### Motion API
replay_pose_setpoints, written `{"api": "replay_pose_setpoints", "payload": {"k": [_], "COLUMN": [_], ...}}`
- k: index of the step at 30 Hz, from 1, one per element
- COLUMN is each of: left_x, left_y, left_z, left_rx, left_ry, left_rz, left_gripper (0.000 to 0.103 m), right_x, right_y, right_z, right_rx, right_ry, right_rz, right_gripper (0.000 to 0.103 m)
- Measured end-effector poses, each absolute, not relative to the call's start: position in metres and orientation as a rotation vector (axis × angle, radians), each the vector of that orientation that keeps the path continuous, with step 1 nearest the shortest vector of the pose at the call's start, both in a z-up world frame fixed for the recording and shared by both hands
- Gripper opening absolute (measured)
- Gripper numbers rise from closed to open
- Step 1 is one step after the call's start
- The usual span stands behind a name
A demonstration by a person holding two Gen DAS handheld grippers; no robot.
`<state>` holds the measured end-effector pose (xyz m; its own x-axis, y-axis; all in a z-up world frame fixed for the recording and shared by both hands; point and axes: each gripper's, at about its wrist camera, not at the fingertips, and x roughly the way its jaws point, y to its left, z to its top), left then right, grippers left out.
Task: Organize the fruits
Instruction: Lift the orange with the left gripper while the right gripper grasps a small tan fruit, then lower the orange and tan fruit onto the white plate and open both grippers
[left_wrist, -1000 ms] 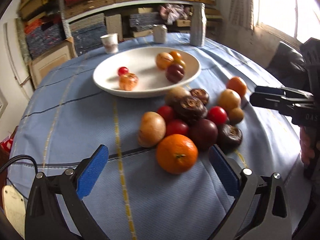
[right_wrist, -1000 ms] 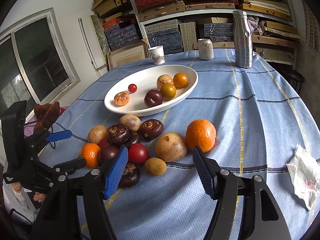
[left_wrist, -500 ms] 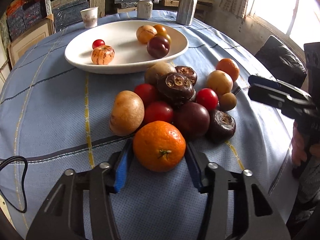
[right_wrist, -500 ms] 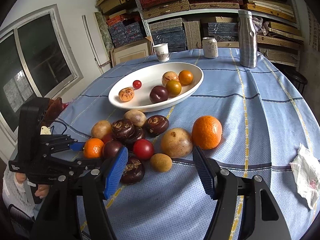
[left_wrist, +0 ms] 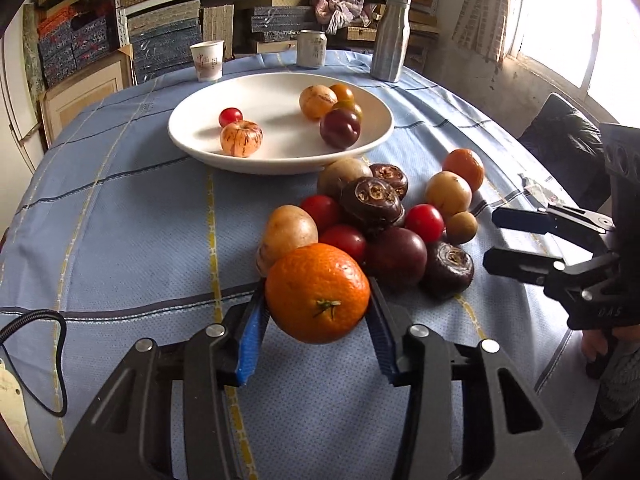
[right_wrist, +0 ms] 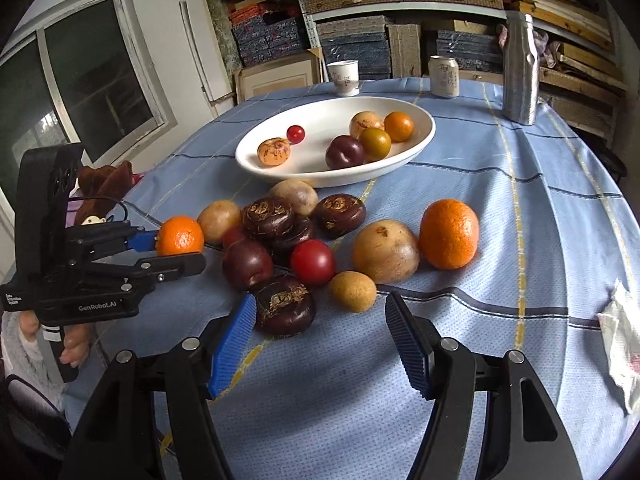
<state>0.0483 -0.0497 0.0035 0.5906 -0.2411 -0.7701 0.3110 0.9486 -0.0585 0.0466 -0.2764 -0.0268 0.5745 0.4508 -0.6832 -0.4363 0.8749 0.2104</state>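
My left gripper is shut on an orange and holds it just above the cloth at the near edge of a fruit pile; it shows in the right wrist view too. A white bowl behind the pile holds several fruits. My right gripper is open and empty, hovering before a dark fruit and a small tan fruit. A second orange lies at the pile's right.
A paper cup, a can and a metal bottle stand at the table's far edge. A crumpled tissue lies at the right. Stacked boxes and shelves rise behind the table. The right gripper sits beside the pile.
My left gripper moved in around the near orange, closed on it and lifted it slightly. My right gripper stayed open and moved little.
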Motion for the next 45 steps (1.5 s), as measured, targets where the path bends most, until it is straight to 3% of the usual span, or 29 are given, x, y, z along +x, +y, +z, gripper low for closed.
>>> {"api": "replay_pose_setpoints", "payload": {"k": [2, 3, 4, 8, 11, 18, 24, 27, 37, 45], "left_x": [0.047, 0.047, 0.046, 0.048, 0.048, 0.05, 0.092, 0.131, 0.244, 0.285], "left_y": [-0.05, -0.05, -0.05, -0.049, -0.048, -0.041, -0.033, -0.032, -0.04, -0.031], "left_z": [0.005, 0.005, 0.004, 0.003, 0.002, 0.02, 0.081, 0.1, 0.056, 0.02], "left_rx": [0.089, 0.09, 0.09, 0.085, 0.082, 0.057, 0.079, 0.05, 0.019, -0.03], "left_ry": [0.878, 0.878, 0.878, 0.883, 0.887, 0.848, 0.757, 0.736, 0.836, 0.906], "left_rz": [-0.322, -0.322, -0.322, -0.323, -0.325, -0.305, -0.213, -0.181, -0.109, -0.131], "left_gripper": [0.046, 0.046, 0.046, 0.046, 0.046, 0.046, 0.046, 0.046, 0.046, 0.046], "right_x": [0.053, 0.059, 0.064, 0.075, 0.08, 0.069, 0.084, 0.114, 0.189, 0.212], "right_y": [-0.281, -0.283, -0.283, -0.281, -0.278, -0.285, -0.285, -0.271, -0.197, -0.176], "right_z": [-0.03, -0.035, -0.038, -0.042, -0.048, -0.029, 0.058, 0.077, 0.017, -0.005], "right_rx": [0.041, 0.057, 0.069, 0.077, 0.086, 0.109, 0.07, 0.06, -0.031, -0.072], "right_ry": [0.831, 0.865, 0.891, 0.91, 0.937, 0.87, 0.684, 0.661, 0.815, 0.859], "right_rz": [0.487, 0.477, 0.478, 0.472, 0.491, 0.517, 0.507, 0.501, 0.531, 0.533], "right_gripper": [0.064, 0.052, 0.048, 0.044, 0.03, 0.029, 0.029, 0.029, 0.029, 0.03]}}
